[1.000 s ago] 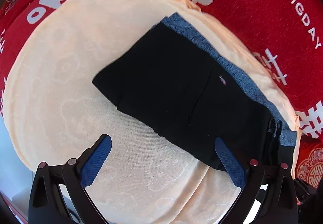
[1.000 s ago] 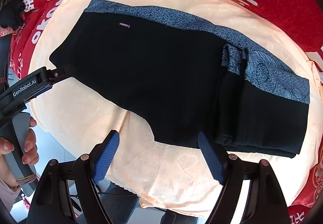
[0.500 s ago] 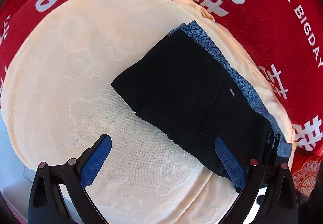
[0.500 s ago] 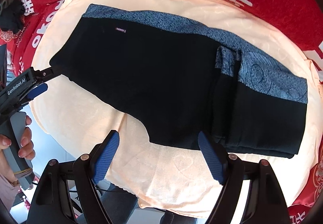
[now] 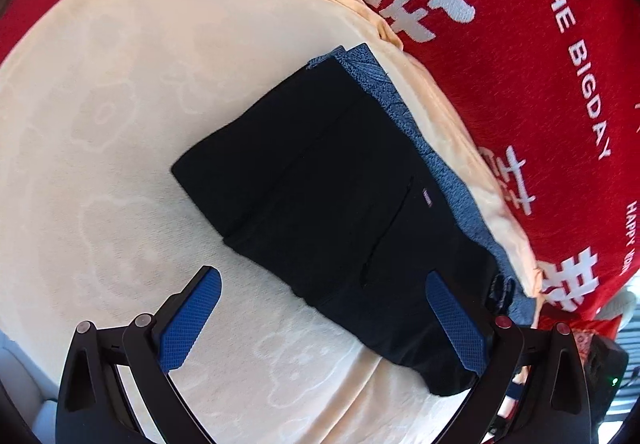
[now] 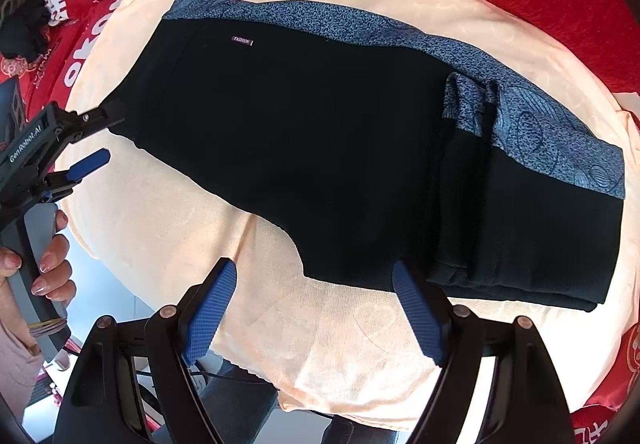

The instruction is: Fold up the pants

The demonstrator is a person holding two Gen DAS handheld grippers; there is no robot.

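Black pants with blue patterned waistband (image 6: 320, 148) lie partly folded on the peach embossed cloth (image 6: 340, 332) over the desk, one end already doubled over at right. Left gripper (image 5: 324, 318) has dropped and swung in toward the pants' near-left corner since a second ago; fingers wide, nothing between them. In the right view it sits just beside that corner (image 6: 116, 114). Right gripper (image 6: 316, 308) hovers unmoved, fingers wide, empty. Likely next: left pinches the corner for the next fold.

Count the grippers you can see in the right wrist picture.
2. The right gripper sits at the bottom edge, fingers apart above the peach cloth. The left gripper comes in from the left, at the end of the black pants.
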